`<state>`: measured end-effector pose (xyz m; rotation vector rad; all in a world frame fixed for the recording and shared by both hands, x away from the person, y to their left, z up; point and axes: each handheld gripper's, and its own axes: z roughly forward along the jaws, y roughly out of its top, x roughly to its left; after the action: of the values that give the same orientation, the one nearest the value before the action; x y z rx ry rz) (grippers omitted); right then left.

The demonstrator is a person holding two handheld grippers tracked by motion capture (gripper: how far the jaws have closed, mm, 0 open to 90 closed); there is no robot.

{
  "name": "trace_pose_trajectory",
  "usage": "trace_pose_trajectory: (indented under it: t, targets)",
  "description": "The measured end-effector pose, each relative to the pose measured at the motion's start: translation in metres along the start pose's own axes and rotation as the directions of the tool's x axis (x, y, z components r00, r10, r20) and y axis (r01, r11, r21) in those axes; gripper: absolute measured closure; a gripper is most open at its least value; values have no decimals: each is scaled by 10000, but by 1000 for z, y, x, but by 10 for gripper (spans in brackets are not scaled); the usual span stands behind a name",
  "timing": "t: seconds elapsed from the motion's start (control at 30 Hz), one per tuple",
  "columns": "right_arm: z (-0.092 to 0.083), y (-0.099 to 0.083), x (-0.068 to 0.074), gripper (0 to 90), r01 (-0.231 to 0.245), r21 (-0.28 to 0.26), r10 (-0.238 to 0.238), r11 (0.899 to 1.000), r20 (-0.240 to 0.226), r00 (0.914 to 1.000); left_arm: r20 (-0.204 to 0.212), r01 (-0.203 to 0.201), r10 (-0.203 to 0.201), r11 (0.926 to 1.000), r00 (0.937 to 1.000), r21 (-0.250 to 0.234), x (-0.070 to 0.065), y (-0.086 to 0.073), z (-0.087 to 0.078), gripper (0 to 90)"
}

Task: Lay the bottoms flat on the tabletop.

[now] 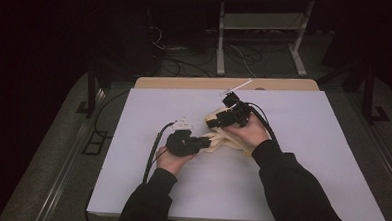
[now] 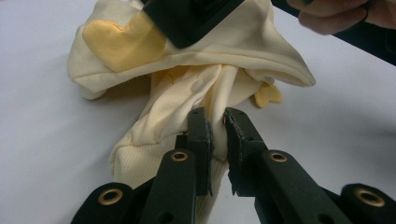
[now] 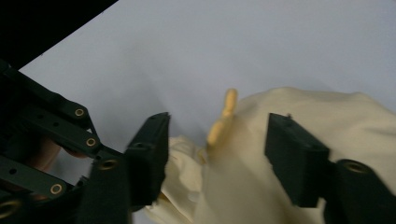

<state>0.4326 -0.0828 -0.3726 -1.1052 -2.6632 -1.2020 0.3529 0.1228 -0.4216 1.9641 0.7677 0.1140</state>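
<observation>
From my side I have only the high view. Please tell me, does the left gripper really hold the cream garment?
Observer: Yes. In the left gripper view the left gripper is shut on a bunched fold of the cream garment.
Operator: And the right gripper, does it hold too?
Observer: No. In the right gripper view the right gripper stands open, with cloth between the jaws, not pinched.
Operator: Any mark on the cloth?
Observer: A yellow patch sits on its top side.

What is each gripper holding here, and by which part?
Left gripper pinches a fold of the cream garment near its ribbed edge. Right gripper straddles the cloth, holding nothing.
</observation>
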Motion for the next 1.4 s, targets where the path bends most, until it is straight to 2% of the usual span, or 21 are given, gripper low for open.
trace_pose_trajectory:
  t: [0.1,0.27,0.3,0.33,0.43,0.5,0.53,0.57,0.6,0.63,0.67,0.7,0.73,0.8,0.87,0.9,1.03,1.1,1.27,1.3,1.4]
  targets:
    - [4,1,1,526,-2,105,1,9999,80,10000,0,2,-2,10000,10000,26,-1,0,0,791]
    - [15,4,1,727,-167,647,161,9978,92,9998,21,-18,18,10000,10000,59,0,0,1,791]
    - [18,4,3,829,-152,784,126,9968,341,9993,28,-4,4,10000,10000,61,0,0,1,791]
    - [19,4,3,843,-168,891,118,9959,564,9983,12,-4,3,10000,10000,72,0,0,1,791]
    - [19,5,4,849,-218,901,144,9957,812,9966,-25,-28,28,9999,10000,127,0,-1,1,791]
    - [14,6,5,853,-263,644,192,9976,1081,9940,-82,-71,72,9999,9999,138,0,-1,1,791]
    - [6,7,4,854,-265,369,217,9990,1253,9919,-109,-95,97,9998,9999,147,0,0,1,791]
    - [6,7,4,854,-265,369,217,9990,1253,9919,-149,-84,86,9999,9999,136,0,0,0,791]
    - [-8,8,0,855,-326,-37,327,9995,1480,9884,-164,-58,60,9999,9998,126,1,0,0,791]
    - [-8,8,0,855,-326,-37,327,9995,1480,9884,-177,-51,52,9999,9998,106,1,0,-1,791]
    - [-23,8,-4,855,-376,-392,436,9985,1639,9855,-353,-57,57,10000,9994,7,2,1,-3,791]
    - [-23,8,-4,855,-376,-392,436,9985,1639,9855,-353,-57,57,10000,9994,7,2,1,-3,792]
    - [-38,7,-9,855,-536,-721,647,9960,1625,9846,-393,43,-47,9999,9992,-101,3,3,-8,792]
    - [-44,7,-11,855,-590,-839,718,9947,1589,9847,-407,82,-89,9998,9991,-184,5,5,-11,792]
    - [-59,5,-14,856,-720,-1083,880,9915,1518,9845,-477,127,-140,9995,9988,-281,5,6,-16,793]
    - [-71,4,-16,856,-833,-1175,1011,9896,1540,9829,-532,161,-179,9993,9984,-347,6,7,-19,793]
    - [-83,0,-20,858,-907,-1297,1111,9874,1604,9808,-723,165,-206,9983,9972,-562,9,11,-28,793]
    - [-88,-1,-23,858,-977,-1390,1204,9855,1655,9788,-805,283,-348,9964,9961,-799,12,14,-33,794]
    - [-97,1,-32,858,-917,-1400,1167,9859,1821,9763,-1220,124,-229,9962,9923,-862,21,29,-41,795]
    - [-102,5,-36,858,-928,-1599,1204,9828,1726,9776,-1346,91,-210,9961,9907,-882,24,35,-43,796]
    - [-106,7,-39,858,-849,-1736,1139,9812,1650,9797,-1501,-20,-143,9942,9886,-1076,30,56,-54,798]
